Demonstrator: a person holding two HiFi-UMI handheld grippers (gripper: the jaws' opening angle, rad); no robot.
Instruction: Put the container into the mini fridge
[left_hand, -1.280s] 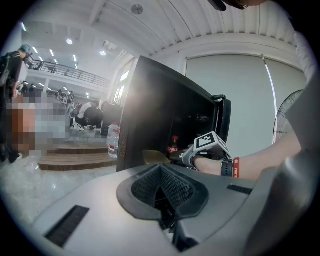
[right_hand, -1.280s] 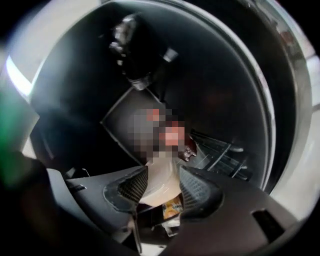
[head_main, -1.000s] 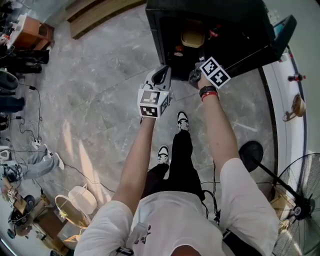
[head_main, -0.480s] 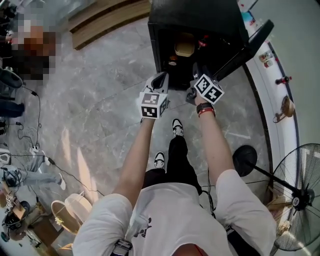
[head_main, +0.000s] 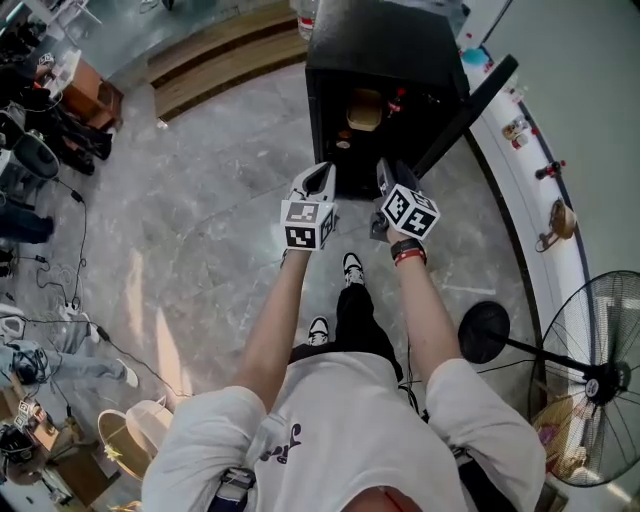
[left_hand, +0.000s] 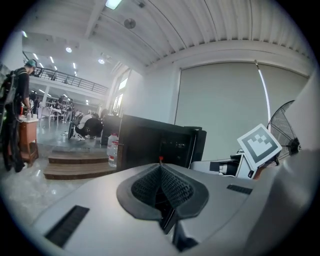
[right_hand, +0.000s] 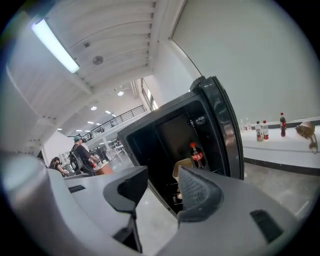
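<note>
1. The left gripper (head_main: 321, 173), grey plastic with a black-and-white marker cube at its back, is held in front of the black box-shaped mini fridge (head_main: 385, 45). It is short of the fridge's open front and not touching it. In the left gripper view its ribbed black fingers (left_hand: 172, 187) are pressed together, with nothing between them.
2. In that same view the mini fridge stands straight ahead, beyond the closed fingertips. A clear plastic water bottle (left_hand: 113, 150) stands just beside the fridge's left side.
3. The tan rounded container (head_main: 365, 108) sits inside the mini fridge on an upper shelf. It lies beyond both pairs of fingers and is touched by neither. In the right gripper view it shows just above the tip of the right-hand finger. A dark cola bottle (right_hand: 196, 155) with a red label stands upright just beside it, toward the door side of the fridge.
4. The right gripper (head_main: 384, 172), of the same grey plastic with its own marker cube, is held in front of the fridge's open front, nearer the door side. Its fingers (right_hand: 197, 192) stand wide apart and hold nothing. The gap between them frames the fridge's dark interior.
5. The fridge's black flat door (head_main: 465, 95) stands swung open at the fridge's right side.
6. Right of the fridge runs a white curved ledge (head_main: 535, 200) carrying a few small bottles. A black wire-caged standing fan (head_main: 590, 380) stands well apart from the fridge.
</note>
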